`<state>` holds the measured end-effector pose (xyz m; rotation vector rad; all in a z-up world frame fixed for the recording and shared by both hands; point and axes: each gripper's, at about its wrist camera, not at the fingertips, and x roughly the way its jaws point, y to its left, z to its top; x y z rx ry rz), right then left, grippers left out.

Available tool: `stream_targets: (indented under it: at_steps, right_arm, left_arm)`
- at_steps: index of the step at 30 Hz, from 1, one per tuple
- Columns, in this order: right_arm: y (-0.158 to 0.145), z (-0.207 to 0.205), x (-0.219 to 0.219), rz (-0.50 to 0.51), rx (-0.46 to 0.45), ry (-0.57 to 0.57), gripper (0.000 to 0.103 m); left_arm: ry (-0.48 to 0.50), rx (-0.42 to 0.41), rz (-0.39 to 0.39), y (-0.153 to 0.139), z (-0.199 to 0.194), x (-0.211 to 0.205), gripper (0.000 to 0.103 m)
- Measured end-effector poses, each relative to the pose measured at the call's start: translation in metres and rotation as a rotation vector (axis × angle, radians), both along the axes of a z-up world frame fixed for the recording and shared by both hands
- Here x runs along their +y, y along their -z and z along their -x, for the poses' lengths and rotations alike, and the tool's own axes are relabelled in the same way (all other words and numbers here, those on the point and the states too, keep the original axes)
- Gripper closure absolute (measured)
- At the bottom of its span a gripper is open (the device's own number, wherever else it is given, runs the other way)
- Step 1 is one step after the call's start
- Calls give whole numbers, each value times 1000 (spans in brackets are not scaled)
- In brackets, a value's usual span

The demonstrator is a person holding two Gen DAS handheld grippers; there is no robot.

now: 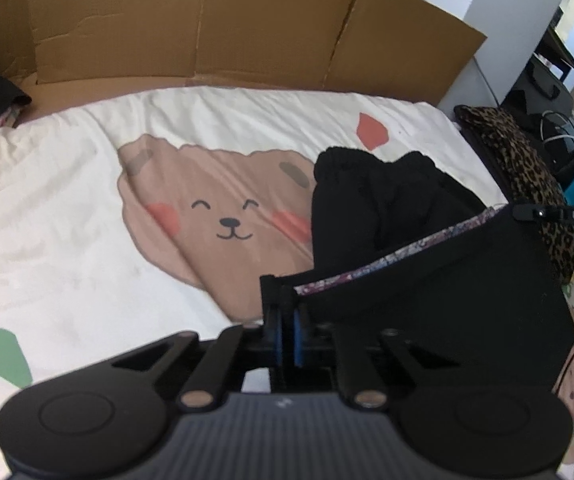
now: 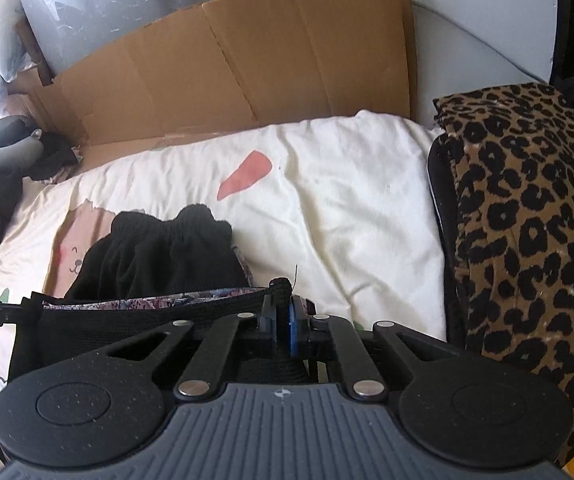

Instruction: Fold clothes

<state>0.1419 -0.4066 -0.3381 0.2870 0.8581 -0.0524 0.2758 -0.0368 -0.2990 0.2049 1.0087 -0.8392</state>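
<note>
- The left gripper (image 1: 283,312) pinched one corner of the black garment (image 1: 439,280), and the right gripper (image 2: 283,304) pinched the other.
- That stretched the patterned hem taut between them, lifted above the bear quilt (image 1: 67,200), likely to square an edge for folding.
- The garment's far end lay bunched on the quilt beside the leopard cloth (image 2: 527,220).

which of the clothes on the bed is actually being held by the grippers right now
The black garment with the floral inner edge: left gripper and right gripper pinch its edge. The leopard-print garment lies untouched at the bed's side.

Bed w/ bear duvet (image 1: 87,208), cardboard backing (image 1: 191,28)
</note>
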Motion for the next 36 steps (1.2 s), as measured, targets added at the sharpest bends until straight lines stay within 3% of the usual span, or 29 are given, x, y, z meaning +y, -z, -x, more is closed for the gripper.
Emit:
stream_targets:
  at_steps: [6, 11, 19, 22, 25, 29, 36]
  right_arm:
    - [6, -5, -3, -1, 4, 9, 99]
    - [12, -6, -4, -15, 10, 15, 99]
    - [15, -6, -6, -30, 14, 19, 98]
    - [15, -6, -5, -25, 13, 14, 98]
    - [14, -5, -4, -8, 12, 5, 99]
    - [11, -5, -5, 7, 7, 10, 99]
    - [20, -12, -4, -1, 55, -10, 96]
  left_arm:
    - [-35, 5, -30, 9, -6, -9, 96]
    - [-41, 10, -54, 6, -3, -9, 90]
    - [-39, -10, -44, 3, 0, -10, 90]
    - [-45, -3, -37, 7, -1, -11, 99]
    - [-57, -26, -32, 6, -3, -12, 100]
    - [-74, -36, -13, 4, -8, -13, 100]
    - [-89, -10, -57, 21, -11, -17, 95]
